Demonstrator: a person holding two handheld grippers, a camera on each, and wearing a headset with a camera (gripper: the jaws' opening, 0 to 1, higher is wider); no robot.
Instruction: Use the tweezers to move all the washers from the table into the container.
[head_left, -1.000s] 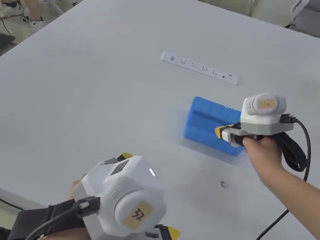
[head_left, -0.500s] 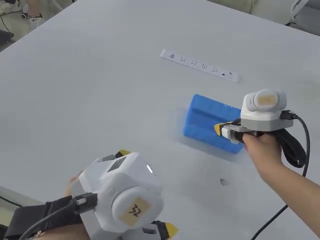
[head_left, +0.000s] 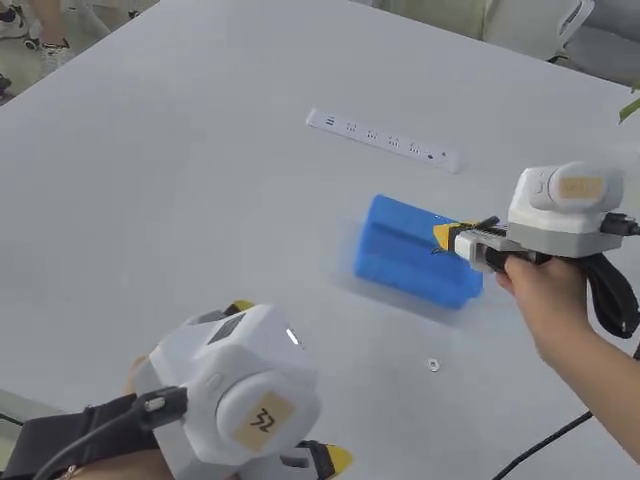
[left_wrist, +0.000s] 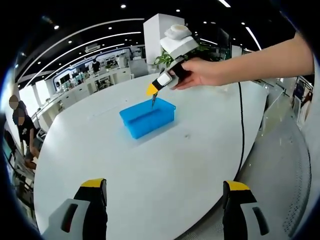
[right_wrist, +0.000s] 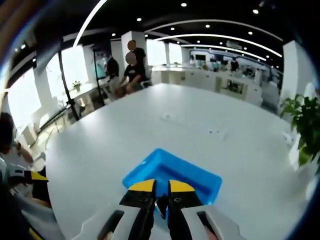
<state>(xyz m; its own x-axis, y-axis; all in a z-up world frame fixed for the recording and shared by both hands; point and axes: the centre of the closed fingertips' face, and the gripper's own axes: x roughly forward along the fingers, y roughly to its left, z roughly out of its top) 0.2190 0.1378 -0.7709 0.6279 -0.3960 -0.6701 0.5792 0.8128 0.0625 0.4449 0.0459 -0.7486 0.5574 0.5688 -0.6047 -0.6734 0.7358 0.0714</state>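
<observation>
My right claw (head_left: 447, 237) pinches the thin metal tweezers (left_wrist: 154, 101), tips over the blue rectangular plastic container (head_left: 400, 255) beneath it — I'd ease the squeeze only there. One small metal washer (head_left: 433, 365) lies on the bench (head_left: 200, 150), on my side of that claw; left claw (left_wrist: 164, 185) spread.

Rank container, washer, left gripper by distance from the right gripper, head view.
1. The container, right below the right gripper and its tweezers.
2. The washer, on the table nearer the person.
3. The left gripper, bottom left of the view.
</observation>
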